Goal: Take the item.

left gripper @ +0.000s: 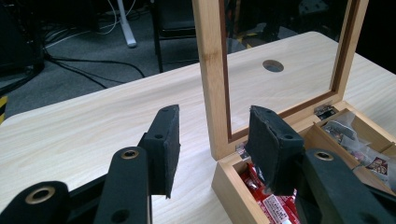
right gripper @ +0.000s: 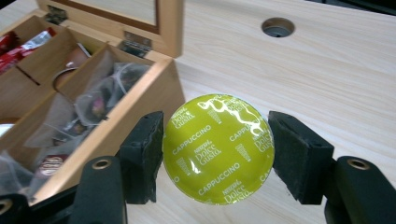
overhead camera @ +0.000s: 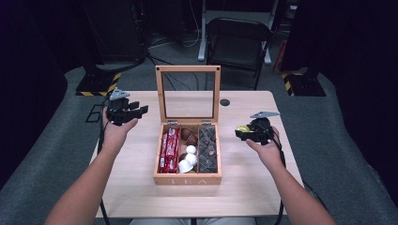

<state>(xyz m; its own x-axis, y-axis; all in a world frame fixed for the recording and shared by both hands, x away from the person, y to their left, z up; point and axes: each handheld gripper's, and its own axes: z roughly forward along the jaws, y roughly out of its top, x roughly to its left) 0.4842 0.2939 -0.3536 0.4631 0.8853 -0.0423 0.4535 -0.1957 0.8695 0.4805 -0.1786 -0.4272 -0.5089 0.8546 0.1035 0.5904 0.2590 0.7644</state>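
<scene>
On the bench [overhead camera: 141, 187] we see the wooden tea box [overhead camera: 187, 178] with its lid standing up. Our right gripper [overhead camera: 248, 132] is just to the right of the box and its jaws are clenched on the green capsule [right gripper: 217, 148], foil face toward the camera. The box lies to its left. Our left gripper [left gripper: 212, 144], jaws released and holding nothing, waits at the box's left back corner.
</scene>
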